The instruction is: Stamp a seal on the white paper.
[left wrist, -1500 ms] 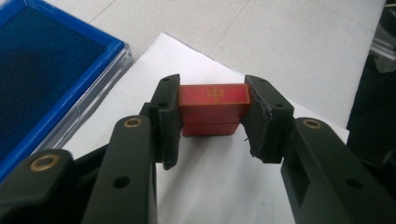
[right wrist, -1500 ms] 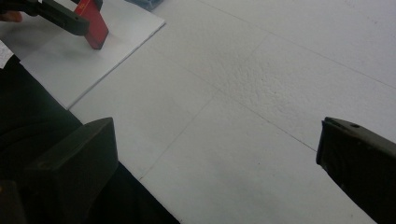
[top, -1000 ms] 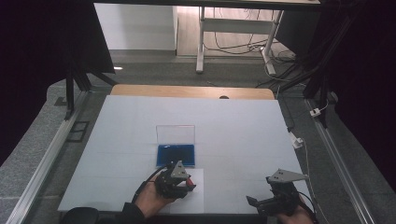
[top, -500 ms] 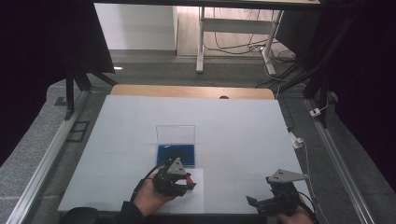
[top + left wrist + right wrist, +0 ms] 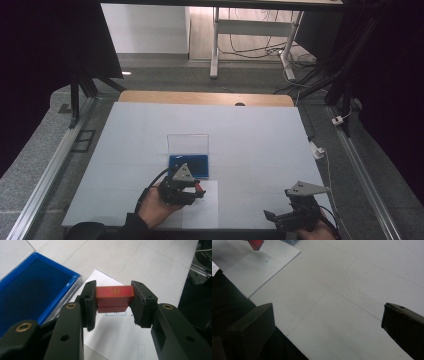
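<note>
While a small red block (image 5: 114, 298) with a gold character on its top face is being pinched between its jaws, the left gripper (image 5: 192, 190) is being held just above a white sheet of paper (image 5: 204, 212) near the front edge of the bench (image 5: 250, 135). The block is being kept clear of the paper, over a small printed box on it. Just beside the gripper, farther back, an open blue-lined case (image 5: 188, 165) is lying flat on the bench, its clear lid standing upright behind it. Well apart, at the front right corner, the right gripper (image 5: 280, 217) is being held low over the bare white surface, its jaws being kept spread wide and gripping nothing.
</note>
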